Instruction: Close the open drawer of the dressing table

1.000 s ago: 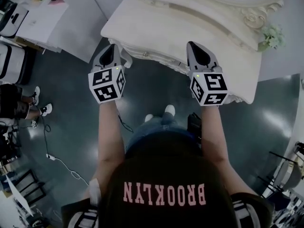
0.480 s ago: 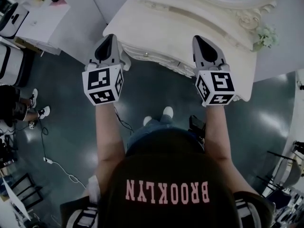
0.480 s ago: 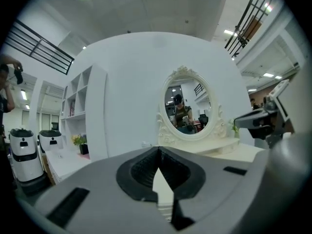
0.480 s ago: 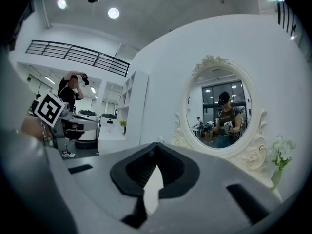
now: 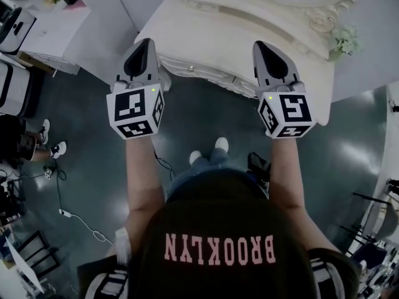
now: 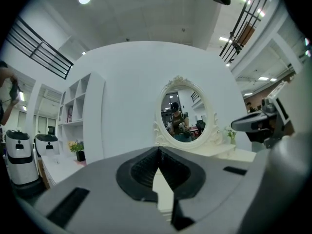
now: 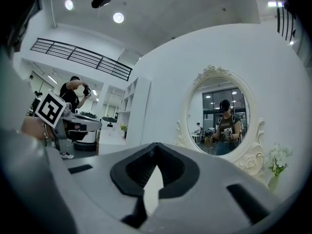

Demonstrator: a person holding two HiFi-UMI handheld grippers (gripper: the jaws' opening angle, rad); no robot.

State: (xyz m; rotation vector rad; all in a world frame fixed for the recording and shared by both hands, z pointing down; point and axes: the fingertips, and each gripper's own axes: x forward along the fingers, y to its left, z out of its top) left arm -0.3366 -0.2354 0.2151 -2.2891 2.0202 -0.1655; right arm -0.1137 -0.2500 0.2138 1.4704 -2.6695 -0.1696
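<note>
The cream dressing table (image 5: 206,36) with its oval mirror (image 6: 183,111) stands straight ahead of me. Its carved drawer front (image 5: 206,75) runs under the top's edge between my two grippers; it looks level with the front, and I see no gap. My left gripper (image 5: 147,41) is held level with its tip at the table's left front corner, jaws shut on nothing (image 6: 158,150). My right gripper (image 5: 259,44) is level at the right part of the front edge, shut and empty too (image 7: 156,145). Neither touches the table.
A small vase of pale flowers (image 5: 343,40) stands on the table's right end. A white desk (image 5: 56,17) and white machines (image 6: 19,155) are to the left. Another person's legs (image 5: 25,142) and a floor cable (image 5: 81,220) are at the left.
Both grippers have risen in front of the table, and their tips now overlap its top edge in the head view. The jaws have stayed shut.
</note>
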